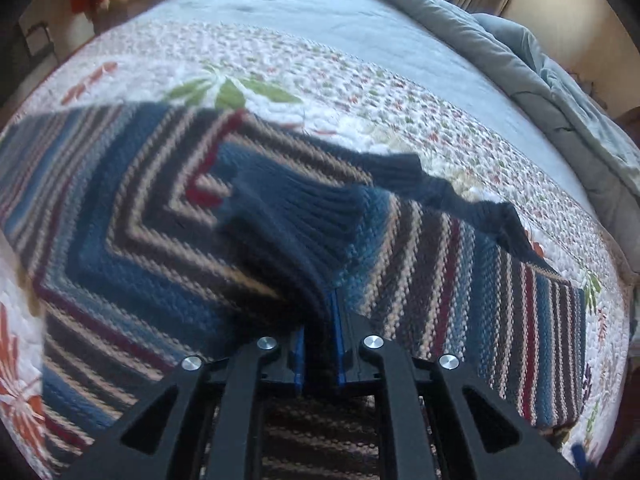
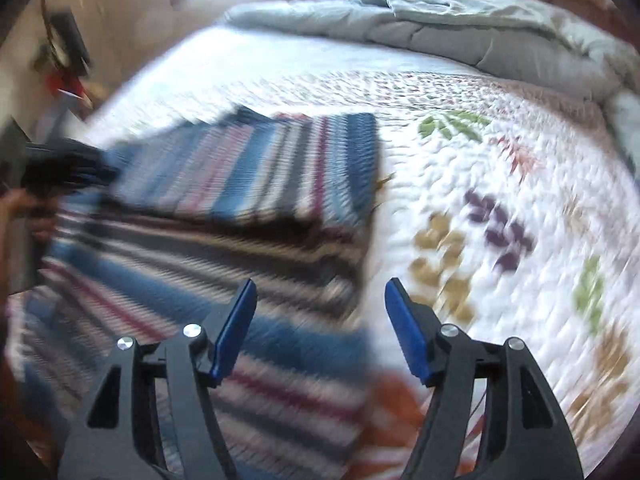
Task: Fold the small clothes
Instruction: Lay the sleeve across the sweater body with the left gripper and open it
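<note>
so the striped knit sweater (image 1: 168,208) is spread over the floral quilt (image 1: 304,60) on the bed; the left gripper (image 1: 320,320) has its blue pads pinched tight on the dark blue ribbed cuff (image 1: 288,216) of a sleeve, which runs up from the jaws and lies across the sweater body; the right gripper (image 2: 320,320) hangs over the sweater's right edge with jaws spread wide and nothing in them, sweater under the left finger, quilt under the right; sweater's chunky knit with blue, grey, cream and dark red stripes, one part folded over on top in the right wrist view; that view is pretty blurry; grey comforter (image 2: 460,28) bunched at the far end
</note>
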